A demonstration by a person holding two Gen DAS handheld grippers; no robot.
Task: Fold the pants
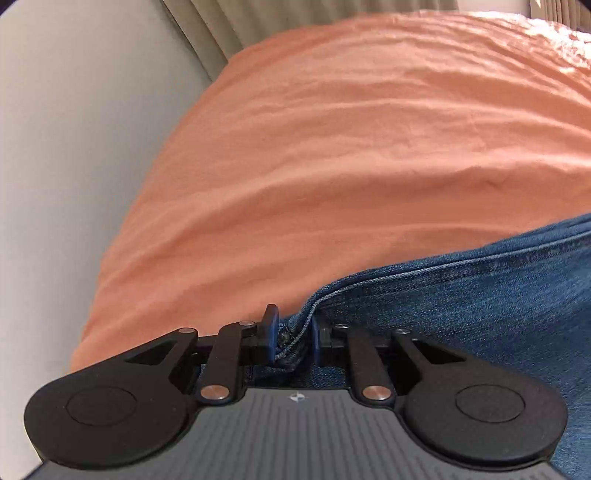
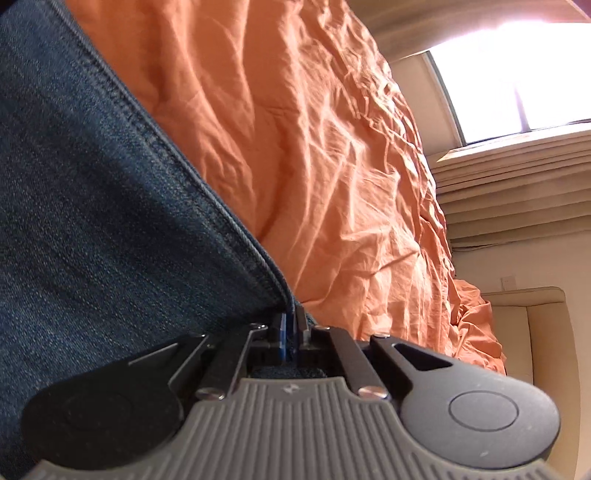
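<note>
The pants are blue denim jeans (image 1: 480, 306) lying on an orange bed sheet (image 1: 332, 147). In the left wrist view my left gripper (image 1: 291, 336) is shut on a seamed corner of the jeans, the cloth bunched between the fingers. The denim runs off to the right. In the right wrist view the jeans (image 2: 110, 221) fill the left side, and my right gripper (image 2: 291, 332) is shut on their stitched edge. The orange sheet (image 2: 314, 147) lies beyond it.
A pale wall (image 1: 74, 147) and beige curtains (image 1: 214, 26) border the bed on the left. In the right wrist view a bright window (image 2: 517, 66), stacked beige blinds (image 2: 517, 177) and a cream headboard or chair (image 2: 532, 332) stand beyond the wrinkled sheet.
</note>
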